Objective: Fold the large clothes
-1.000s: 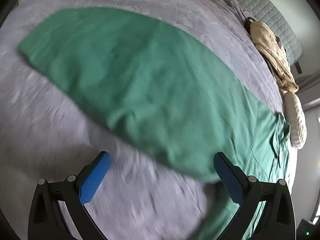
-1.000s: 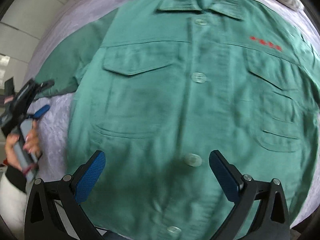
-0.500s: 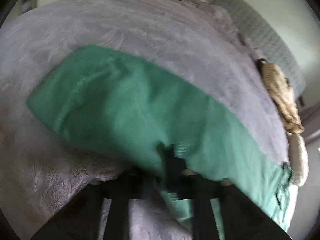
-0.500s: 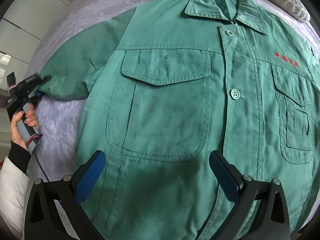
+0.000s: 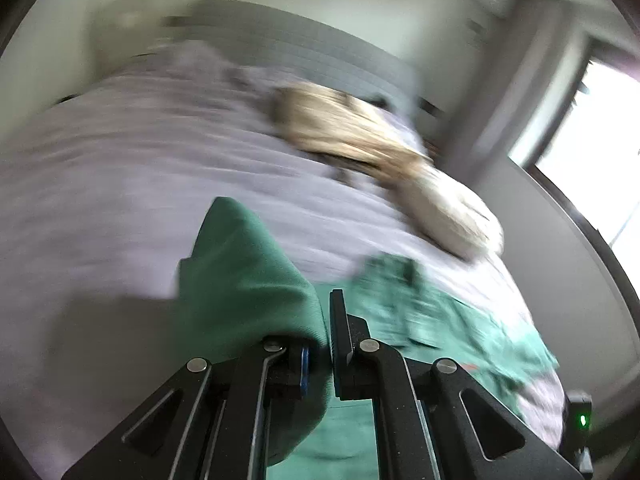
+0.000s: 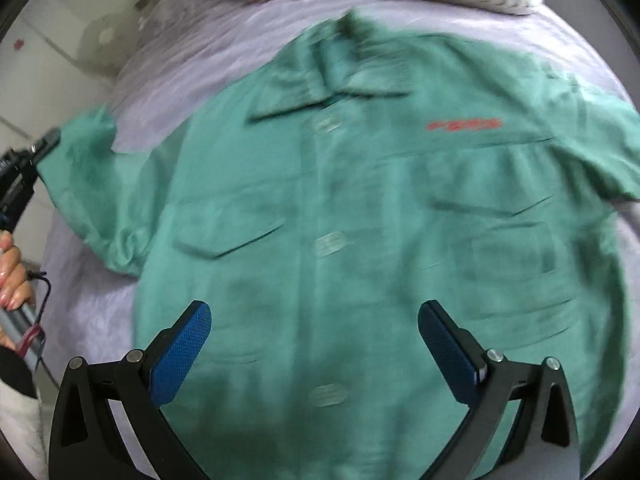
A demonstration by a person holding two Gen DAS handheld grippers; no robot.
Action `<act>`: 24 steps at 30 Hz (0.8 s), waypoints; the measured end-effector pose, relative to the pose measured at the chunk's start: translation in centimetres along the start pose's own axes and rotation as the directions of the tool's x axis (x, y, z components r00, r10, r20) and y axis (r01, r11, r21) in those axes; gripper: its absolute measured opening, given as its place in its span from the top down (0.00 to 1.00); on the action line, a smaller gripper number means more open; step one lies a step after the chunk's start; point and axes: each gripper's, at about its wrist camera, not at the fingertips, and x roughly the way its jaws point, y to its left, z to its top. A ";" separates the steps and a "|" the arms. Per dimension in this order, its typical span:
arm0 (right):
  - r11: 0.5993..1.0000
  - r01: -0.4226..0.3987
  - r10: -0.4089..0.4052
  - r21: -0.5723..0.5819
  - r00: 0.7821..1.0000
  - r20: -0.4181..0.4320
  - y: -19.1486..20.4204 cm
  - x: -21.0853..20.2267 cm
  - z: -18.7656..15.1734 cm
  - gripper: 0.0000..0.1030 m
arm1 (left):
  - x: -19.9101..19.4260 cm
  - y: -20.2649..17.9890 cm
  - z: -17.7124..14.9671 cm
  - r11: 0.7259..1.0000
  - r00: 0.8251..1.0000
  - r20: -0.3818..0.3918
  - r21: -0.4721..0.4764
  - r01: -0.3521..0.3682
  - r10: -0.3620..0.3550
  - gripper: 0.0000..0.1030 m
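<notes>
Bedroom: blanketed bed [image 5: 120, 184], padded headboard [image 5: 304, 48]

The left camera sits low and close behind its tool [image 5: 326, 344]. It looks across the bed [image 5: 120, 184] toward the pillows [image 5: 452, 216] and the window [image 5: 592, 152]. The right camera is higher and looks steeply down on the shirt [image 6: 360, 220], with the pillows at its top edge. Both views share the shirt, the bed and the pillows.
</notes>
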 end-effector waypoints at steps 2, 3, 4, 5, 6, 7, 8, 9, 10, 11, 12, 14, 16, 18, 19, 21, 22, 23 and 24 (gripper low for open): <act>0.999 0.019 -0.020 0.043 1.000 0.024 -3.3 -1.0 0.8 0.00 | 4.4 -5.4 -1.3 0.995 0.998 -0.063 0.100 0.014 -0.007 0.91; 0.998 0.028 -0.030 0.064 0.999 0.031 -4.5 -1.3 1.1 0.00 | 5.9 -7.2 -2.3 0.991 0.996 -0.091 0.135 0.008 0.005 0.91; 0.994 0.038 -0.042 0.098 0.999 0.034 -6.3 -1.4 1.3 0.00 | 7.7 -9.0 -3.7 0.985 0.991 -0.129 0.170 -0.005 0.027 0.91; 0.991 0.048 -0.052 0.124 0.998 0.031 -7.8 -1.5 1.4 0.00 | 9.2 -10.4 -5.0 0.980 0.986 -0.159 0.197 -0.019 0.051 0.91; 0.986 0.064 -0.068 0.154 0.997 0.022 -9.4 -1.4 1.4 0.00 | 11.0 -11.3 -6.4 0.974 0.977 -0.195 0.222 -0.041 0.085 0.91; 0.982 0.075 -0.079 0.172 0.997 0.013 -10.4 -1.2 1.4 0.00 | 12.4 -11.9 -7.8 0.967 0.965 -0.231 0.247 -0.064 0.123 0.91; 0.978 0.085 -0.087 0.190 0.996 0.002 -11.4 -1.1 1.4 0.00 | 13.6 -12.5 -8.9 0.958 0.953 -0.256 0.272 -0.088 0.161 0.88; 0.974 0.091 -0.091 0.206 0.996 -0.008 -12.3 -0.9 1.2 0.00 | 14.4 -12.8 -10.0 0.948 0.941 -0.276 0.299 -0.112 0.198 0.73; 0.972 0.092 -0.091 0.218 0.996 -0.015 -13.1 -0.7 1.0 0.00 | 14.9 -12.5 -10.9 0.943 0.931 -0.297 0.312 -0.114 0.211 0.59; 0.970 0.094 -0.092 0.224 0.996 -0.019 -13.6 -0.6 0.9 0.00 | 14.9 -12.6 -11.5 0.944 0.929 -0.302 0.307 -0.117 0.213 0.27; 0.969 0.098 -0.095 0.226 0.995 -0.022 -14.3 -0.4 0.9 0.00 | 14.5 -12.6 -11.9 0.947 0.933 -0.290 0.297 -0.122 0.212 0.13; 0.968 0.101 -0.099 0.229 0.995 -0.023 -14.6 -0.1 0.9 0.00 | 13.7 -13.1 -12.3 0.942 0.937 -0.282 0.316 -0.112 0.207 0.13; 0.970 0.091 -0.094 0.226 0.996 0.003 -14.5 -0.4 1.3 0.00 | 12.6 -13.4 -12.6 0.930 0.933 -0.283 0.351 -0.114 0.221 0.13; 0.976 0.074 -0.082 0.203 0.996 0.031 -13.9 -0.7 2.2 0.00 | 9.9 -12.4 -12.4 0.932 0.937 -0.265 0.339 -0.128 0.225 0.13; 0.980 0.062 -0.071 0.187 0.997 0.041 -13.3 -0.8 2.7 0.00 | 8.4 -11.6 -12.1 0.937 0.941 -0.251 0.320 -0.141 0.227 0.13; 0.991 0.032 -0.042 0.127 0.997 0.072 -11.3 -1.0 4.0 0.00 | 6.1 -9.5 -11.3 0.934 0.938 -0.213 0.292 -0.207 0.275 0.13; 0.997 0.014 -0.021 0.080 0.996 0.091 -9.9 -1.1 4.5 0.00 | 5.2 -7.9 -11.0 0.921 0.923 -0.198 0.280 -0.270 0.331 0.13; 1.000 -0.010 0.008 0.019 0.995 0.104 -7.9 -1.0 5.3 0.00 | 4.7 -6.5 -10.7 0.905 0.904 -0.189 0.268 -0.329 0.385 0.13; 0.999 -0.028 0.031 -0.033 0.993 0.110 -6.0 -0.9 5.9 0.00 | 4.2 -4.7 -10.8 0.885 0.879 -0.184 0.253 -0.390 0.440 0.13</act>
